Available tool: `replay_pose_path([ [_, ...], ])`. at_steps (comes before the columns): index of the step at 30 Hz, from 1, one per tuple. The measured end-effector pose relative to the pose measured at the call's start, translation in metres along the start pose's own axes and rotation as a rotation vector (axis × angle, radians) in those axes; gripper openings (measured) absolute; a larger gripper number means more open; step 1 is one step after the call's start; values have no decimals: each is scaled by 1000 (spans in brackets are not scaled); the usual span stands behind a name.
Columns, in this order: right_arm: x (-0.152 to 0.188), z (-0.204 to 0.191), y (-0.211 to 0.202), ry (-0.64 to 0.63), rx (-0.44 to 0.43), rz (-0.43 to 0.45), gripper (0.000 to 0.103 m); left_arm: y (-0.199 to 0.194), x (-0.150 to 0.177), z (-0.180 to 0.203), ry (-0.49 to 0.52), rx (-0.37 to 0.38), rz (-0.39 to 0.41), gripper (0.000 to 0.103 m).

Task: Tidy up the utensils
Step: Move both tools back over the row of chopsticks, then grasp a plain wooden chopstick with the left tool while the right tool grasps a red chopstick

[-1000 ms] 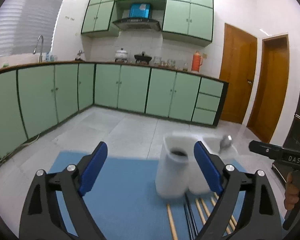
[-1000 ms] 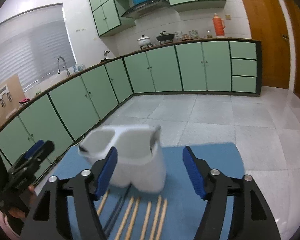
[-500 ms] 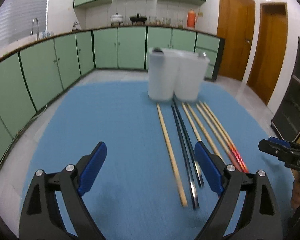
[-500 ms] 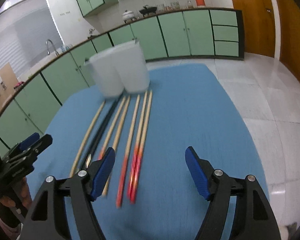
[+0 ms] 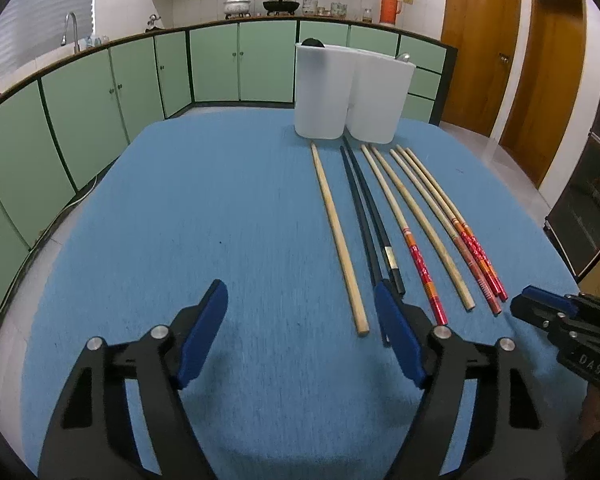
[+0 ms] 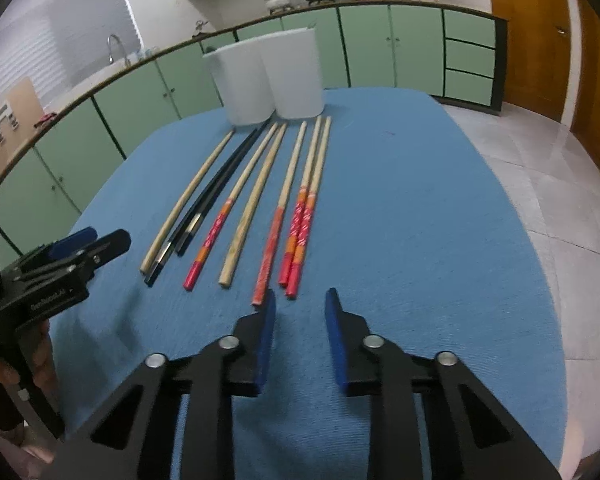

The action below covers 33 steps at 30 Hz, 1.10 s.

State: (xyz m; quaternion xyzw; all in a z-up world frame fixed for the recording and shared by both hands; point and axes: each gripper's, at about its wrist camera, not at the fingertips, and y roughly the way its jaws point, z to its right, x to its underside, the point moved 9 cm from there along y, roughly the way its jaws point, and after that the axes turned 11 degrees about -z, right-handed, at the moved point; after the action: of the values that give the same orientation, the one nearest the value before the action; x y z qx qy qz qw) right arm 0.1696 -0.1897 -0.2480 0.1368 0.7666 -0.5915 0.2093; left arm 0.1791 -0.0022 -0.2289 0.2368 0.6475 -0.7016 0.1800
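Near the bottom of its own view, the left gripper (image 5: 300, 336) hangs over the blue mat (image 5: 220, 208) with its jaws spread wide and nothing between them. The right gripper (image 6: 300, 320) sits low in its frame, jaws narrowly parted and empty, just short of the red-ended chopsticks (image 6: 296, 236). The chopsticks lie side by side at mid-frame, tips toward the white twin-cup utensil holder (image 6: 272, 76) in the upper centre.

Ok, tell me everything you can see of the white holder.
The holder is a white, matte, plastic-looking tub made of two rounded compartments joined side by side, open at the top. It stands upright at the far end of the blue mat, just beyond the tips of the chopsticks, whose nearest tips reach about to its base. A dark utensil end and a metal one peek over its rim. Neither gripper touches it.
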Motion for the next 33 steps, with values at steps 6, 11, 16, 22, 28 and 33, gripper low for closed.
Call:
replay_pose_path([
  [6, 1, -2, 5, -14, 9, -6, 12, 3, 2, 9, 14, 14, -23, 70],
  [11, -1, -5, 10, -60, 76, 5, 9, 4, 3, 9, 13, 26, -32, 69],
  [16, -3, 7, 8, -29, 104, 9, 5, 6, 4, 13, 15, 39, -51, 69],
  [22, -3, 25, 4, 18, 114, 16, 5, 17, 14, 17, 26, 39, -107, 66],
  [28, -2, 27, 5, 19, 109, 21, 5, 18, 14, 16, 23, 20, -115, 61],
  [33, -3, 26, 5, 25, 103, 23, 5, 21, 14, 20, 37, 5, -122, 61],
])
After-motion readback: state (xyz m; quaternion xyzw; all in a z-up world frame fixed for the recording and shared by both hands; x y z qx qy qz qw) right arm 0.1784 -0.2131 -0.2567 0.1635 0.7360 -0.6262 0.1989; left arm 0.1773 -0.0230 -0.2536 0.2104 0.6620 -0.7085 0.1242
